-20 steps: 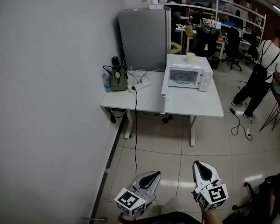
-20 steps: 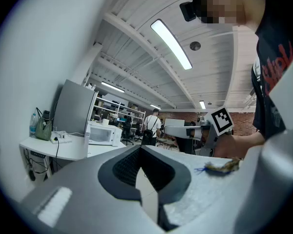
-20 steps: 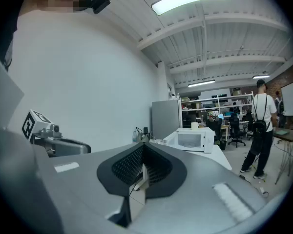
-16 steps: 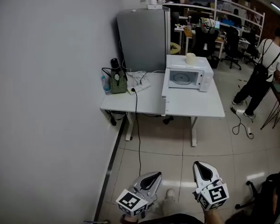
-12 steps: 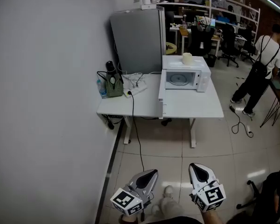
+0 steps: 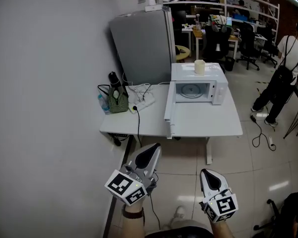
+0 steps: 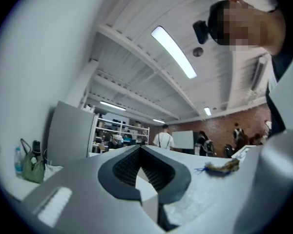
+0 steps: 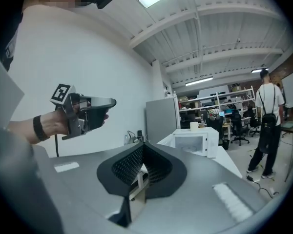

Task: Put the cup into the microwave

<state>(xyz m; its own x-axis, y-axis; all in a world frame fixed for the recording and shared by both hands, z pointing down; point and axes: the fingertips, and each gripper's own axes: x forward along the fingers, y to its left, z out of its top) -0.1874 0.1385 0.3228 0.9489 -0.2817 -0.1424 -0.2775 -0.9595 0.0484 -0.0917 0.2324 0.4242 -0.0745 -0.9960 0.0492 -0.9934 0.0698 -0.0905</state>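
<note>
A pale cup (image 6: 199, 66) stands on top of the white microwave (image 6: 208, 81), whose door (image 6: 169, 114) hangs open toward the left over the white table (image 6: 208, 125). Both grippers are well short of the table, over the floor. My left gripper (image 6: 152, 150) is raised and shut, with nothing in it. My right gripper (image 6: 211, 175) is lower, also shut and empty. In the right gripper view the closed right gripper (image 8: 142, 149) points toward the microwave (image 8: 193, 140) and the cup (image 8: 194, 126), with the left gripper (image 8: 90, 112) beside it. In the left gripper view the closed left gripper (image 7: 140, 150) hides the microwave.
A grey fridge (image 6: 139, 46) stands behind the table's left end. A green bag (image 6: 118, 103), a water bottle (image 6: 102, 103) and a power strip with cables (image 6: 141, 97) lie on the table's left part. A person (image 6: 287, 68) stands at the right. A wall (image 6: 44, 108) runs along the left.
The table and microwave have come closer and larger in the head view. My left gripper has risen and moved forward. The right gripper has stayed low. The person at the right has shifted slightly.
</note>
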